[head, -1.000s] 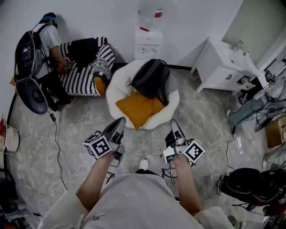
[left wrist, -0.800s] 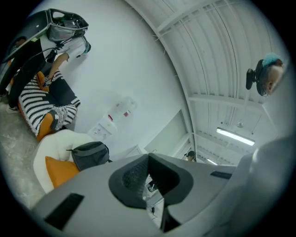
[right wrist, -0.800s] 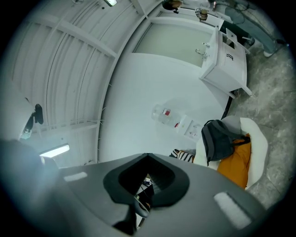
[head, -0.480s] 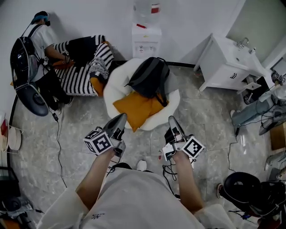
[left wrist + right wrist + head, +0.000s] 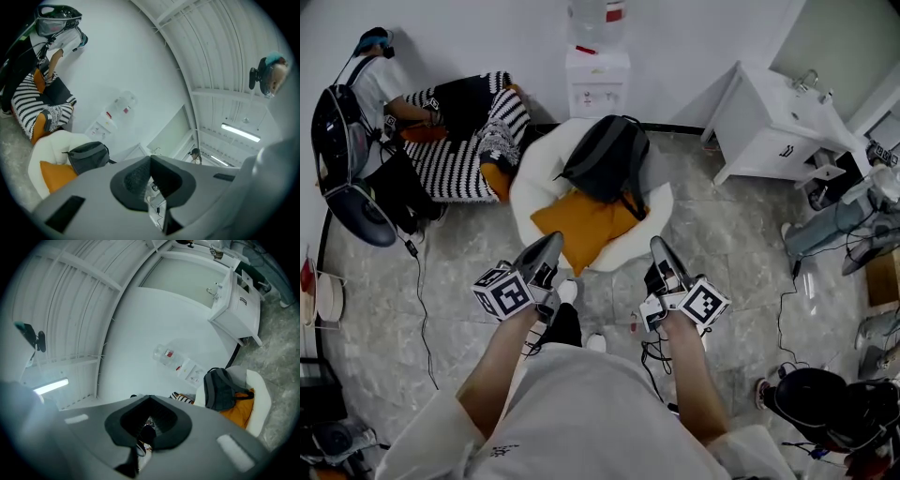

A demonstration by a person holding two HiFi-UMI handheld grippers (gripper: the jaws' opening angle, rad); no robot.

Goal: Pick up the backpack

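Near the lower middle of the head view, the left gripper (image 5: 551, 242) and the right gripper (image 5: 659, 247) are held side by side, both pointing level into the room. Each one has its jaws pressed together, and nothing is between them. Ahead of them, apart from both, the backpack (image 5: 605, 161) sits on a round white seat (image 5: 532, 187), with an orange cushion (image 5: 581, 223) lying in front of it. Behind the seat a water dispenser (image 5: 598, 82) stands at the wall. A striped sofa (image 5: 469, 164) is to its left and a white sink cabinet (image 5: 764, 141) to its right.
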